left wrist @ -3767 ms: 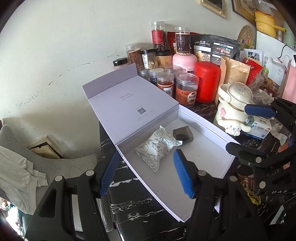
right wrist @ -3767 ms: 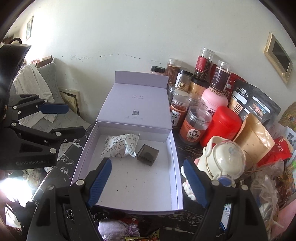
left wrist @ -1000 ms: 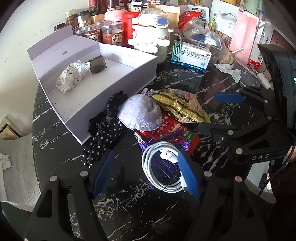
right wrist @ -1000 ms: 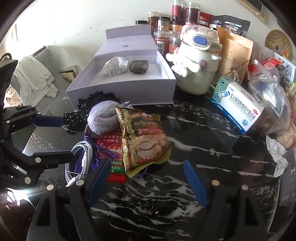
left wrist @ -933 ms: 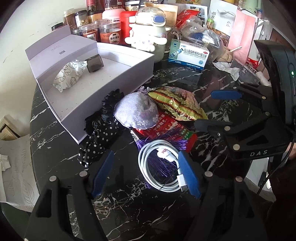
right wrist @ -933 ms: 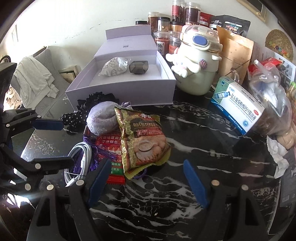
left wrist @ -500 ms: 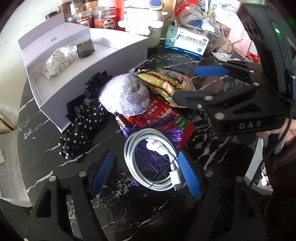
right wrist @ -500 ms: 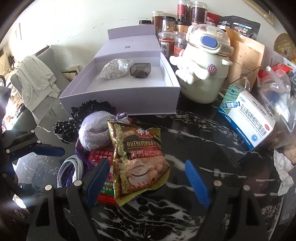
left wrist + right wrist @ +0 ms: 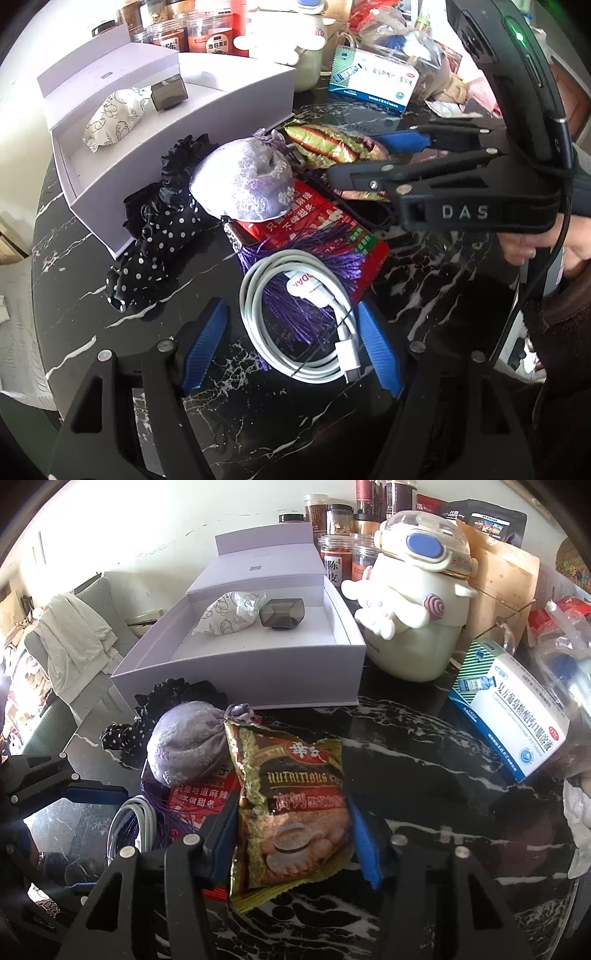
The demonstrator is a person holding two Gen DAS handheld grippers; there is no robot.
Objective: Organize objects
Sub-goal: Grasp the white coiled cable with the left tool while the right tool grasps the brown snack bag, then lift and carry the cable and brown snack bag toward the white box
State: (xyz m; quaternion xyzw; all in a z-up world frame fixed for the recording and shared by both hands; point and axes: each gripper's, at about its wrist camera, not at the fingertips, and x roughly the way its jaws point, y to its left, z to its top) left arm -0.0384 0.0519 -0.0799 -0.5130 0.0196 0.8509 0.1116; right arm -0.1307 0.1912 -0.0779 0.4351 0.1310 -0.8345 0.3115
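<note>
An open lilac box [image 9: 192, 122] [image 9: 258, 672] holds a patterned white packet [image 9: 114, 118] and a small dark case [image 9: 168, 96]. In front of it lie a black polka-dot scrunchie [image 9: 159, 236], a lilac pouch [image 9: 247, 184] [image 9: 184, 746], a red snack packet [image 9: 314, 229], a coiled white cable [image 9: 295, 317] and a brown-gold snack bag [image 9: 291, 808] [image 9: 328, 142]. My left gripper [image 9: 291, 339] is open around the cable. My right gripper [image 9: 291, 834] has a finger on each side of the brown-gold bag, close to it; it also shows in the left wrist view [image 9: 373, 155].
A white cartoon-character jar [image 9: 410, 602] stands right of the box, spice jars [image 9: 336, 554] behind. A blue-white medicine box [image 9: 513, 709] and plastic bags [image 9: 565, 635] lie at the right. The black marble table [image 9: 443, 812] ends near a chair with clothes [image 9: 74, 642].
Both grippers have moved from the box down to the pile. The left one has come low over the cable. The right one's fingers have narrowed around the brown-gold bag.
</note>
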